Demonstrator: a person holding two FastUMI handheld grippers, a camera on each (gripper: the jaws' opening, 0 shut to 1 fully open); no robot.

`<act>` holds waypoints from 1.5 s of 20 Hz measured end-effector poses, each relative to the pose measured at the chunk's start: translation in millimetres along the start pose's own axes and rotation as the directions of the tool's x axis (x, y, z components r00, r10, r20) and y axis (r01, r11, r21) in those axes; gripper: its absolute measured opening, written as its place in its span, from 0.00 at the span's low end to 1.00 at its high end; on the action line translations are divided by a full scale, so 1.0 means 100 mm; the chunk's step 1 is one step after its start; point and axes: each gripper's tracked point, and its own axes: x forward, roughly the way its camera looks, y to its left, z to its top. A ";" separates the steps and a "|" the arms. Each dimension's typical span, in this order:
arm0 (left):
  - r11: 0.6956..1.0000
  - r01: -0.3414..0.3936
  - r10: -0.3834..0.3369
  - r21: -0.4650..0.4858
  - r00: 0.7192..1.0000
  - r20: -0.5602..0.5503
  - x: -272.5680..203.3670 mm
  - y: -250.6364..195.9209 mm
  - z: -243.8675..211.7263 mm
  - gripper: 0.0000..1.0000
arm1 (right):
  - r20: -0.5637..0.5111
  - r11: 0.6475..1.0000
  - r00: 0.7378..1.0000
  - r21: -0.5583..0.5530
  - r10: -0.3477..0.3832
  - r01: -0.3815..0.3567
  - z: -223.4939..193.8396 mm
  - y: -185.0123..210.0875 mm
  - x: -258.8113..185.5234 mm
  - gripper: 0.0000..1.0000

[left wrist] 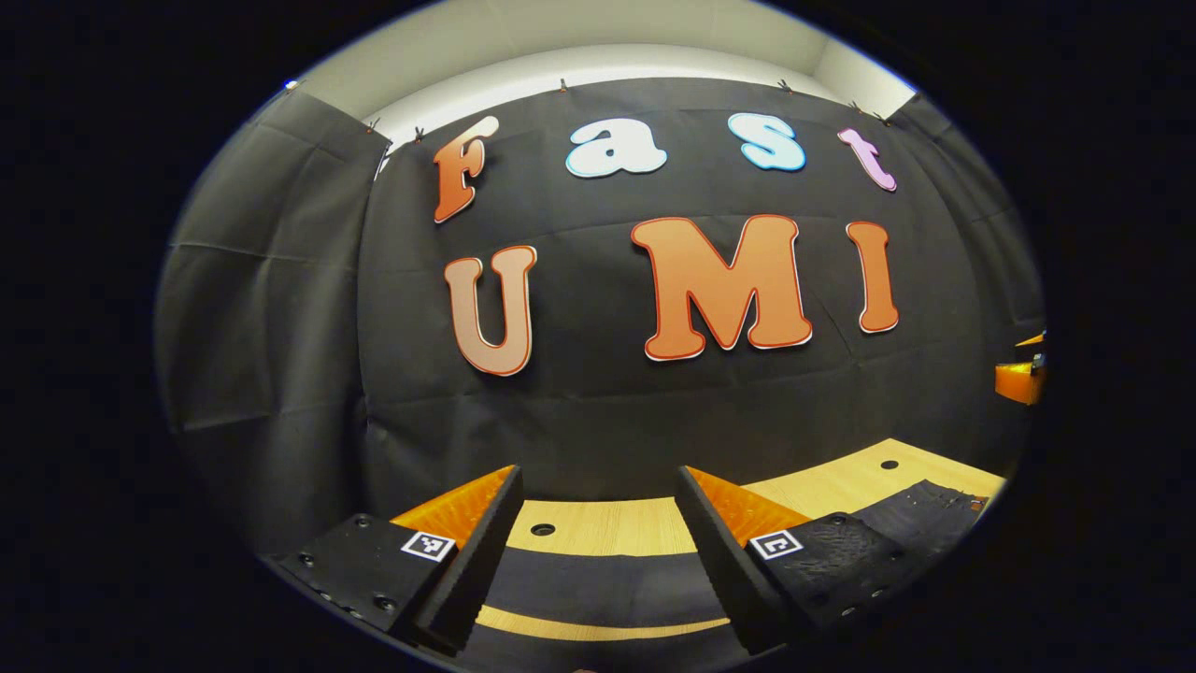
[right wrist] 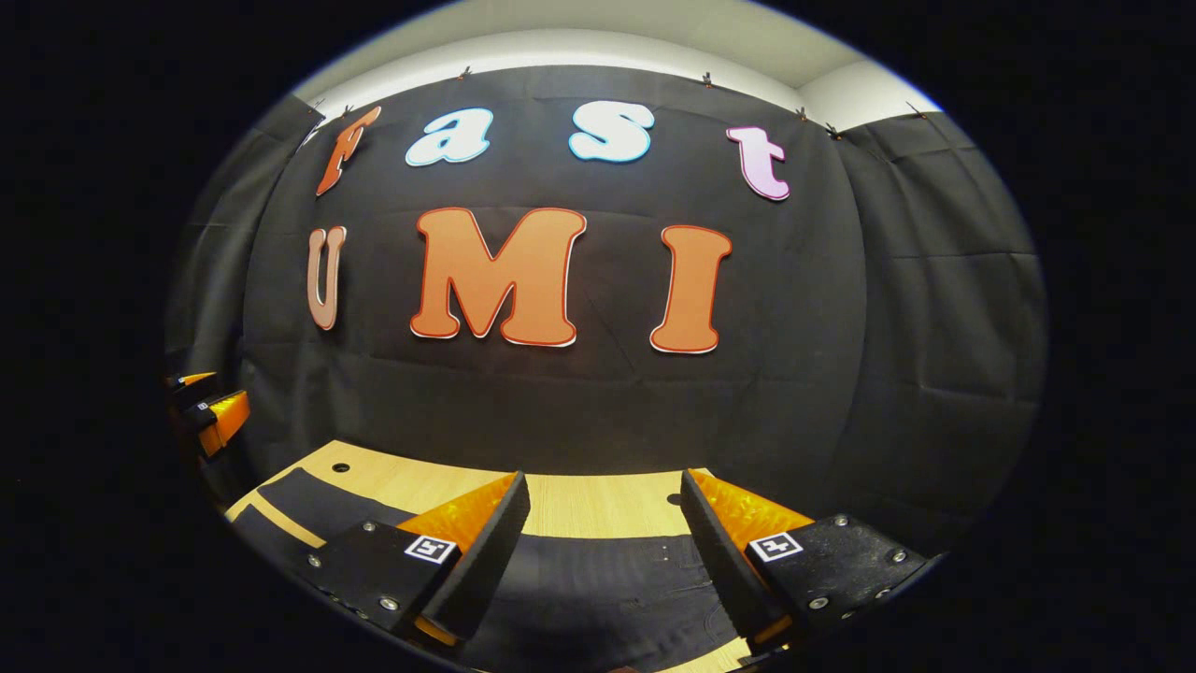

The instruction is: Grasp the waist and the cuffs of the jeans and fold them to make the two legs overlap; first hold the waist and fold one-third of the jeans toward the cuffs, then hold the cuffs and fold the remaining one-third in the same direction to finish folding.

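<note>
Black jeans (left wrist: 598, 589) lie flat on the wooden table (left wrist: 607, 523), with the two legs apart and a strip of wood showing between them. In the left gripper view my left gripper (left wrist: 598, 561) hovers open above the legs, nothing between its fingers. Toward the right of that view more of the jeans (left wrist: 920, 509) lies on the table. In the right gripper view my right gripper (right wrist: 603, 565) is open above the wider part of the jeans (right wrist: 607, 598), holding nothing. The other gripper (right wrist: 210, 411) shows at the left edge there, and the other gripper (left wrist: 1023, 374) at the right edge of the left gripper view.
The table (right wrist: 598, 505) has small round holes (left wrist: 542, 529) near its far edge and ends at the booth's black cloth wall (left wrist: 598, 411). Cloth walls also close in the left and right sides.
</note>
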 end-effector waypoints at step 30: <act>0.992 -0.111 0.101 -0.068 0.986 -0.129 -0.13 0.61 -0.46 0.99 | -0.066 1.000 0.998 0.003 -0.007 0.007 -0.23 -0.07 0.11 0.98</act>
